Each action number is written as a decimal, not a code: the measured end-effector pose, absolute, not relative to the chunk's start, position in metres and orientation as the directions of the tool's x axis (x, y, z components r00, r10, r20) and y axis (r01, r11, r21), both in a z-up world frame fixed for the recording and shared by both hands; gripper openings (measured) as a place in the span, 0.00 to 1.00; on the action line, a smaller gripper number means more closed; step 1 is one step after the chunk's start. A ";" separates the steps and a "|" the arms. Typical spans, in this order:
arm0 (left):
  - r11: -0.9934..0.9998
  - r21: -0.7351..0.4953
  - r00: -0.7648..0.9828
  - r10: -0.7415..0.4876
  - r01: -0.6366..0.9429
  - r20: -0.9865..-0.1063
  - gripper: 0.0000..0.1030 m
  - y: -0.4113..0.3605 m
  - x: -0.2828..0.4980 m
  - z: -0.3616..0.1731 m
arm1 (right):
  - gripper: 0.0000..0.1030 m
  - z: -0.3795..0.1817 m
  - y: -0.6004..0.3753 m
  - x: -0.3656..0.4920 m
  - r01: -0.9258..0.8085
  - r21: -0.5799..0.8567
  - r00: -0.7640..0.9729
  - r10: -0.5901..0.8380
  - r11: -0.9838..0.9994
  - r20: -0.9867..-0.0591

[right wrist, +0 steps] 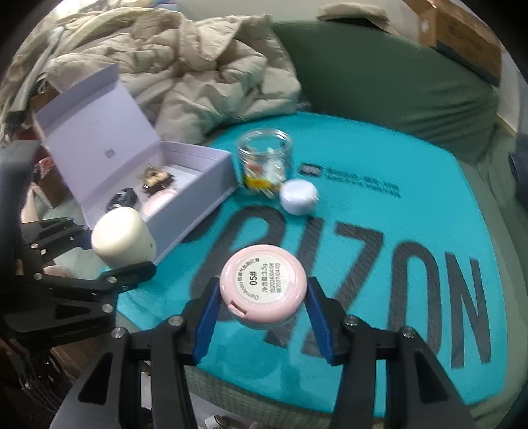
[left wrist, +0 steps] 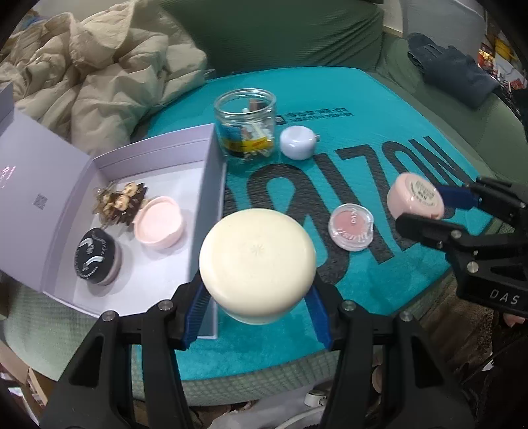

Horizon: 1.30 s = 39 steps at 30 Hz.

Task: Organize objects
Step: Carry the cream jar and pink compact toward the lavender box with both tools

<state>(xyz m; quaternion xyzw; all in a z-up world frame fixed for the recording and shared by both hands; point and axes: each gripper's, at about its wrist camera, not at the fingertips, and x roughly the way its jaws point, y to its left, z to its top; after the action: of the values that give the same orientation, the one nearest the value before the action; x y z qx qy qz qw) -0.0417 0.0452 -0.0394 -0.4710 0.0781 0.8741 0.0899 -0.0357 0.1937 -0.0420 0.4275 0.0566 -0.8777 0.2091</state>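
My left gripper (left wrist: 257, 313) is shut on a cream round jar (left wrist: 257, 264), held above the teal mat beside the lilac box (left wrist: 211, 165); the jar also shows in the right wrist view (right wrist: 122, 237). My right gripper (right wrist: 262, 316) is shut on a pink compact (right wrist: 262, 285) with a label on its underside, lifted over the mat; it also shows in the left wrist view (left wrist: 415, 196). The box holds a black jar (left wrist: 97, 255), a pink dish (left wrist: 160, 222) and a brown hair clip (left wrist: 120, 203).
On the teal mat (left wrist: 379, 109) lie a clear blush pot (left wrist: 351, 226), a glass jar (left wrist: 246, 123) of small items and a pale blue round case (left wrist: 298, 142). A beige jacket (left wrist: 99, 66) lies behind the box. The green sofa (left wrist: 280, 29) surrounds the mat.
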 end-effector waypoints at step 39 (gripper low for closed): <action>-0.999 0.038 -0.524 -0.032 0.000 -0.851 0.51 -0.089 -0.027 -0.029 | 0.50 -0.022 0.042 -0.045 0.694 0.055 -0.412 -0.458 -0.718 -0.788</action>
<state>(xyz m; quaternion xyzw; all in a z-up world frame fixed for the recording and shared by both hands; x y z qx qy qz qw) -0.0271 -0.0889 -0.0290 -0.4878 0.0167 0.8728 -0.0092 -0.0452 0.0421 -0.0216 0.4160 0.1418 -0.8281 0.3480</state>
